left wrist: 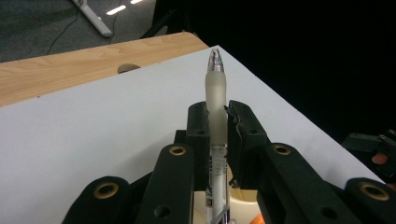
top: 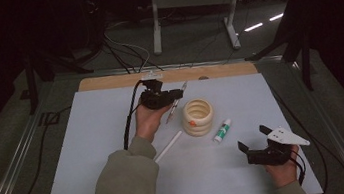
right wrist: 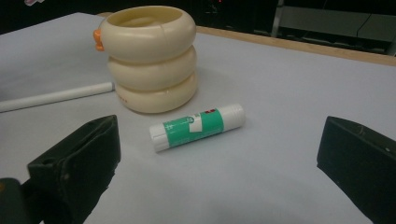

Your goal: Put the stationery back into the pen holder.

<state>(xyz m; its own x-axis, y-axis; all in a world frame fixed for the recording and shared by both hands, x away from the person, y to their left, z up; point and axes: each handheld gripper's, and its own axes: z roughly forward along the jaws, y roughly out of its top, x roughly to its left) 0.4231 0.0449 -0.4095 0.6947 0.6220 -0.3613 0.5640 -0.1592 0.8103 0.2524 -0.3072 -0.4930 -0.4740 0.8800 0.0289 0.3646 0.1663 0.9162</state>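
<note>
While left gripper [left wrist: 217, 135] clamps pen [left wrist: 215, 100], table edge [left wrist: 93, 65] near.

Glue stick [top: 223, 130] and white rod [top: 168, 146] on pale table [top: 91, 153].

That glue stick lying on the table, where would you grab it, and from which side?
Grip the glue stick across its green middle, coming straight down from above. It lies flat on its side with free table along both long sides, so the open right gripper, already facing it, can probably straddle the round barrel; the ends would likely slip.
</note>
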